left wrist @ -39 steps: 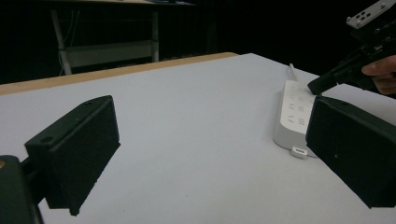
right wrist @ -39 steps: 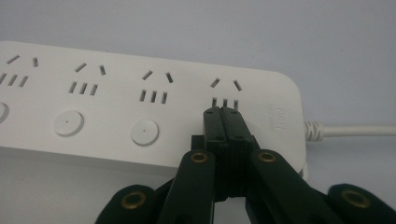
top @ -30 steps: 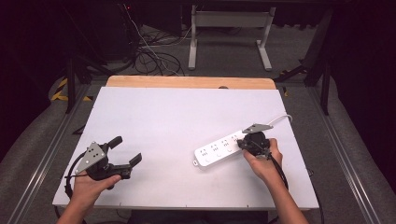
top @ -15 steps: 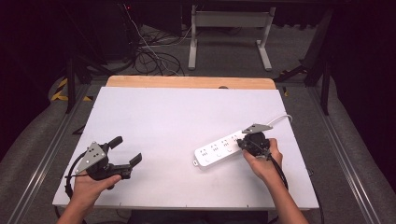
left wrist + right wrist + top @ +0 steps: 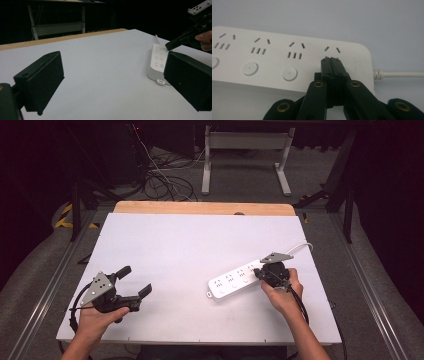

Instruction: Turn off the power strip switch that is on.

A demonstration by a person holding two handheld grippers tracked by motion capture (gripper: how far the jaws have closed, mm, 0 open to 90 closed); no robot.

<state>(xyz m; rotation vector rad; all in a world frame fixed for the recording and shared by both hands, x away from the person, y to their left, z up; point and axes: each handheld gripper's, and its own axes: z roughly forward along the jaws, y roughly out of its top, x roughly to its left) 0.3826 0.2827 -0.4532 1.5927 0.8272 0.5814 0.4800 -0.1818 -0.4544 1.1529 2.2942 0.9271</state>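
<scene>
power strip (image 5: 239, 281): lies flat on white table (image 5: 190, 250) | right tool (image 5: 331, 59): jaws closed, empty, tips pressing strip's cable-end socket | left tool (image 5: 134, 282): jaws apart, empty, well left of strip | handling: likely light, rigid, smooth plastic; pinch across narrow sides

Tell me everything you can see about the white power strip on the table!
The power strip is a long white bar, plastic by its look, with rounded corners. It lies flat on the white table, angled, near the right side. Its top has rows of socket slots and round white buttons. A white cord leaves one end. The right gripper, jaws shut together, rests its tips on the strip's top by the last socket, near the cord end.
</scene>
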